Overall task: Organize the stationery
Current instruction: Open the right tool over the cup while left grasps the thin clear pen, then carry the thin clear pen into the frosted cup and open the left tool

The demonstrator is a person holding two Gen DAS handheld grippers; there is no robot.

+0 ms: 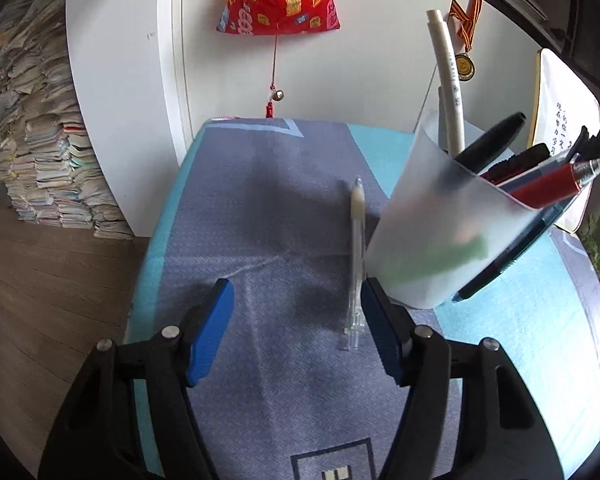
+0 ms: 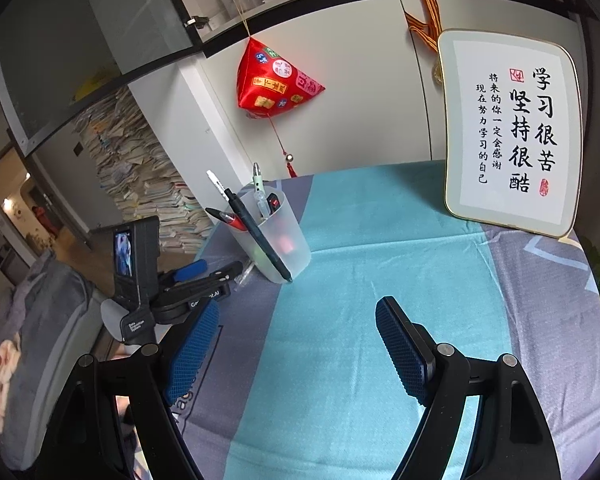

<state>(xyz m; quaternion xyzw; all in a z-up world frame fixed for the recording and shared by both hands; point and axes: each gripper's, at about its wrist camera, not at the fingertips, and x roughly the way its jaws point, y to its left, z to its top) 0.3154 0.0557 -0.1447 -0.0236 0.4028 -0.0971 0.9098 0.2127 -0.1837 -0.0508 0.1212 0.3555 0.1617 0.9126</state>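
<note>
Left tongs (image 1: 296,312): spread wide, nothing between the blue pads, low over the grey part of the cloth.
Clear pen (image 1: 356,264): lies flat on the cloth, just inside the right pad of the left tongs and just beside the cup; whether the pad touches it I cannot tell.
Pen cup (image 1: 444,224): frosted plastic, it stands on the surface at the border of grey and turquoise, to the right of the left tongs.
Inside the cup: a red pen (image 1: 552,184), several black pens and a white pen (image 1: 448,80) that stands tall; something green shows through the wall near the bottom.
Black pen (image 2: 260,236): leans on the outside of the cup, its tip down at the cloth.
Right tongs (image 2: 300,344): spread wide, empty, over the turquoise stripe, well apart from the cup.
Surface (image 2: 360,240): covered with a grey and turquoise cloth.
Framed calligraphy board (image 2: 508,132): stands at the far right of the surface, tilted back.
Red hanging ornament (image 2: 276,80): hangs on the white wall behind the surface.
</note>
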